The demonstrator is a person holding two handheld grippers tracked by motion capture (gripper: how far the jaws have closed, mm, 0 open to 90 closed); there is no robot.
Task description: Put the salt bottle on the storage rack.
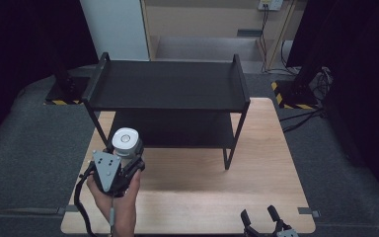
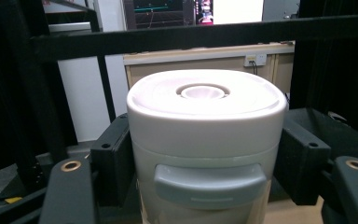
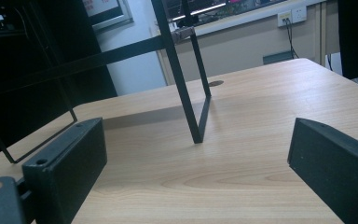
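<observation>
A white round canister (image 1: 126,141) with a grey latch sits upright between the jaws of my left gripper (image 1: 123,157), at the table's left, just in front of the black two-tier shelf (image 1: 170,89). In the left gripper view the canister (image 2: 205,140) stands between both pads (image 2: 114,158), which press its sides. My right gripper (image 1: 260,217) is at the table's front edge, right of centre, jaws spread wide. Its view looks across bare wood to the shelf's right leg frame (image 3: 198,116), with nothing between its pads (image 3: 70,163).
The wooden table (image 1: 256,168) carries the shelf at its back half. The shelf's lower tier (image 1: 177,129) is dark and shadowed. Grey floor surrounds the table, with stand bases (image 1: 296,96) and cables at the back right.
</observation>
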